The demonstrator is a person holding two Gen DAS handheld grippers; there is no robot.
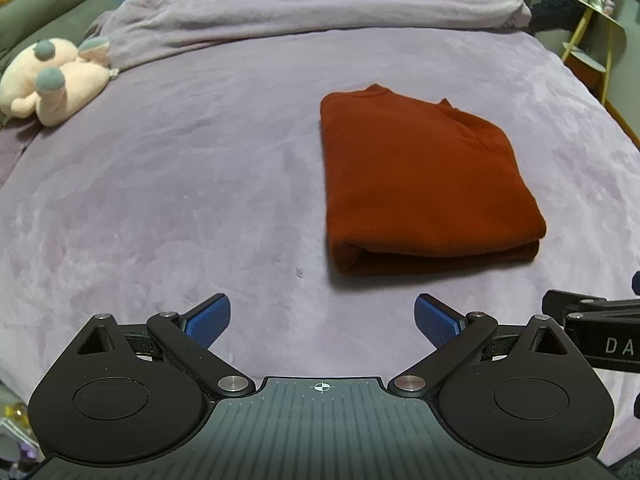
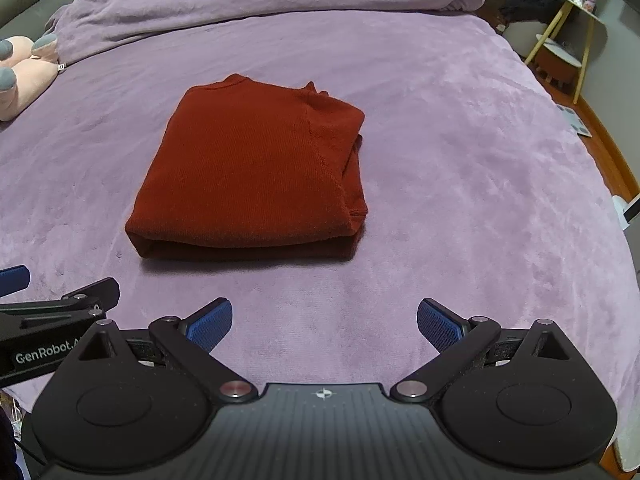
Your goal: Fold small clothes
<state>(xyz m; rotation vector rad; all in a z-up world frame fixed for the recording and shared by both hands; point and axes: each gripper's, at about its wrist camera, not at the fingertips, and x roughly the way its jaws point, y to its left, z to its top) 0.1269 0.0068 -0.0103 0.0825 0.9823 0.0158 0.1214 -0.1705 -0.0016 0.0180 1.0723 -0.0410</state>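
Red sweater (image 2: 256, 176) folded on purple bed (image 2: 460, 152), far of left gripper (image 1: 322, 322) and right gripper (image 2: 325, 324), both with jaws spread open, holding nothing.

Lilac blanket (image 1: 200, 184) over bed; pink plush toy (image 1: 52, 84) far left; yellow side table (image 2: 568, 36) far right.

A rust-red sweater (image 1: 424, 184) lies folded into a thick rectangle on the lilac fleece blanket (image 1: 180, 184), right of centre. The left gripper (image 1: 323, 320) hovers near, blue pads spread wide and holding nothing. A pink plush toy (image 1: 52, 80) rests far left.
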